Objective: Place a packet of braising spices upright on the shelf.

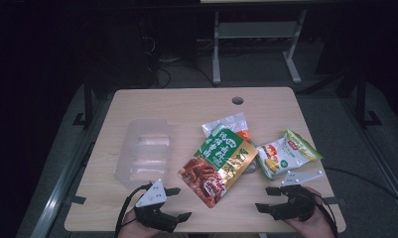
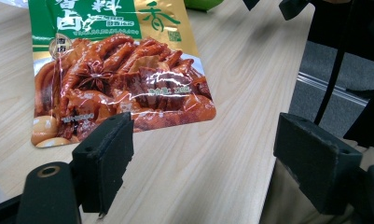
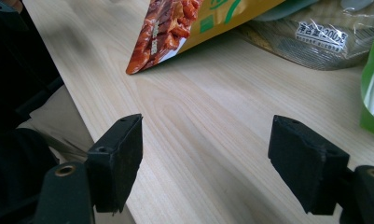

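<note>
Snack pouch (image 1: 219,166) best pinched by near edge, both grippers (image 1: 178,203) (image 1: 264,198) spread wide, empty, well short.

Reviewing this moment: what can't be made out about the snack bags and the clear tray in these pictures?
- Silver bag: high view, mostly covered by the red-and-green pouch; its print is hidden.
- Pouch top: left gripper view, cut off by the upper edge.
- Green-and-white bag: right gripper view shows just a sliver at the right edge.
- Clear tray: high view, too see-through and small to tell its contents.
- Small print on all bags: too small.
</note>
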`<state>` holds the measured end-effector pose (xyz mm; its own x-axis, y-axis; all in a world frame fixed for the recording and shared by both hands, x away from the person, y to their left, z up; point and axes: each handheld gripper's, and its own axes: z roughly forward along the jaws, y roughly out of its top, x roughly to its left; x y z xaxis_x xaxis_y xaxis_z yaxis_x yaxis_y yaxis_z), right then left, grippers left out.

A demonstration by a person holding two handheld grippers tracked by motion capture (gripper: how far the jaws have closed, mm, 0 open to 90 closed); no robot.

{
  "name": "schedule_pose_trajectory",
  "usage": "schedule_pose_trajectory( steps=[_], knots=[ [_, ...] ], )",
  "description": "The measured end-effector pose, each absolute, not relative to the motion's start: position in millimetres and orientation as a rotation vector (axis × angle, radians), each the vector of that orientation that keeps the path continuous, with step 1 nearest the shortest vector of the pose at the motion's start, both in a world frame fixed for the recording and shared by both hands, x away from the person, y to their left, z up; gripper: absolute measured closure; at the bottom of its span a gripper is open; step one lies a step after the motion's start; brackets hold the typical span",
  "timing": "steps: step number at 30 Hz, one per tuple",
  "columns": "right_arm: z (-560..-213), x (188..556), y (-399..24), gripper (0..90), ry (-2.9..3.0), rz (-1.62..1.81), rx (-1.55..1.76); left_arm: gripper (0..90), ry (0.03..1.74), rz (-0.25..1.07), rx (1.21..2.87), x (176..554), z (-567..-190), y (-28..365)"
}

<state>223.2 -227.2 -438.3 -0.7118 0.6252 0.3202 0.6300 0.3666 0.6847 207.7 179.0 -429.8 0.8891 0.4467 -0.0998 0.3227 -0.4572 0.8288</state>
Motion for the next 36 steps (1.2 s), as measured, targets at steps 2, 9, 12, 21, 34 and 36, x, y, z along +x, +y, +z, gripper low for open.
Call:
schedule_pose_trajectory(
  steps=[2,9,12,21,34,36],
  knots=[
    [-438.3,223.3,-227.2,25.7,-2.593,-1.311,-1.187,19.1,0.556,0.158,2.083,208.8,-430.2,179.3],
    [-440.4,226.2,-226.7,25.7,-2.596,-1.301,-1.190,19.1,0.577,0.163,2.074,210.1,-430.3,184.7],
    [-441.1,227.8,-226.0,25.7,-2.592,-1.305,-1.192,19.1,0.581,0.171,2.072,209.1,-429.1,186.5],
    [-438.3,223.5,-222.2,25.8,-2.604,-1.305,-1.192,19.1,0.564,0.183,2.086,206.6,-428.8,186.2],
    [-435.8,224.3,-221.7,25.7,-2.620,-1.318,-1.196,19.1,0.563,0.181,2.085,206.6,-429.9,185.0],
    [-433.4,223.8,-223.3,25.8,-2.615,-1.332,-1.211,19.1,0.560,0.184,2.087,205.7,-429.3,184.6]
  ],
)
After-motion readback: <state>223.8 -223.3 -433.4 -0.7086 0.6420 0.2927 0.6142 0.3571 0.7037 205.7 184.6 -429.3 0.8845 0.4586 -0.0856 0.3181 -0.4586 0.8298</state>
